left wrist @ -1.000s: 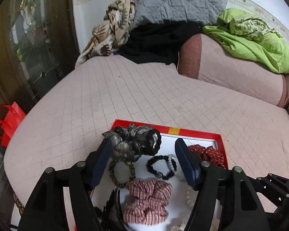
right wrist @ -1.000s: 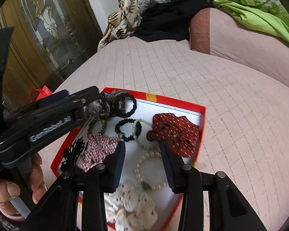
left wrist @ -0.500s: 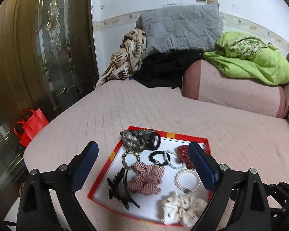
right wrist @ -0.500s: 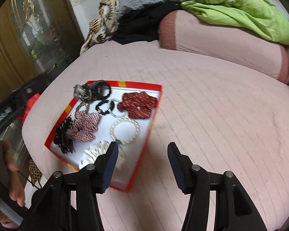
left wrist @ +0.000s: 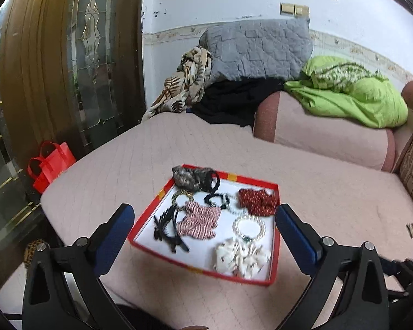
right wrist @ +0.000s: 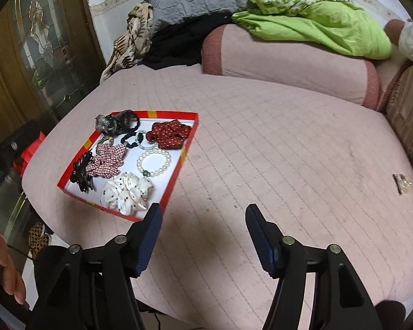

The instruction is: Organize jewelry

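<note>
Grippers: left gripper (left wrist: 205, 220) and right gripper (right wrist: 203, 217) are both held spread wide, nothing gripped | tray: red-rimmed tray (right wrist: 188, 143) is set on pink bed (right wrist: 289, 151) | contents: scrunchies, pearl bracelet (right wrist: 153, 162), black hair claw (left wrist: 168, 229) are laid inside.

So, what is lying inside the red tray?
In the red tray: red, checked and white scrunchies, pearl bracelet, black clip, dark hair ties. Anything under them is hidden.
</note>
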The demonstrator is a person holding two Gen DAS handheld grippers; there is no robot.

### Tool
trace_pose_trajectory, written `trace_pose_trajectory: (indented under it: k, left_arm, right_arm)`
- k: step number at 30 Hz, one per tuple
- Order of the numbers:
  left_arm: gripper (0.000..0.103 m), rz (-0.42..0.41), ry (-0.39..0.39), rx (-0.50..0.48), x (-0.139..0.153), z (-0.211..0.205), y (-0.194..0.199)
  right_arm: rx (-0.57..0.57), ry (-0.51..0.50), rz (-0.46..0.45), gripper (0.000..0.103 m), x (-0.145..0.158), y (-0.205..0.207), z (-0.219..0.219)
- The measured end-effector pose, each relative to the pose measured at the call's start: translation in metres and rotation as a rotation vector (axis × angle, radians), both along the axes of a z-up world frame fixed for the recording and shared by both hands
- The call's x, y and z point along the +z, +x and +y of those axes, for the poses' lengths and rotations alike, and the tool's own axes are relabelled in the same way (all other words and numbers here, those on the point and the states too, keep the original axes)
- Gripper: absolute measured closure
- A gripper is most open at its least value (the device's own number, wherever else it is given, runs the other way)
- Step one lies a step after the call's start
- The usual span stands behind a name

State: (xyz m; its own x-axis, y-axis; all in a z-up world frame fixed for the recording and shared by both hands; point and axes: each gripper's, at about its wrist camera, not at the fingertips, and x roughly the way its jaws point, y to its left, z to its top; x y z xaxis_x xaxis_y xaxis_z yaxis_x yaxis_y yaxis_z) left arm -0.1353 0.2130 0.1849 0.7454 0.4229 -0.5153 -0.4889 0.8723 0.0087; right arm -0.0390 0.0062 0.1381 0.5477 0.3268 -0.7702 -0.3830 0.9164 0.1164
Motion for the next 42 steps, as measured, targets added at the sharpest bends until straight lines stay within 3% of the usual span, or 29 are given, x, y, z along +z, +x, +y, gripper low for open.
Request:
trace_pose_trajectory:
  k: [17,42]
  left_arm:
    - [0.001,0.064,-0.026,-0.090,-0.014,-0.029,-0.018]
    - [0.001,0.152,-0.089,-0.129,-0.043,-0.022,-0.001]
  right_arm:
    - [-0.053,-0.032,-0.046,0.027,0.005,-0.018,-0.014]
    - [-0.092,-0.099,0.005,0.025,-0.021,-0.003,-0.007]
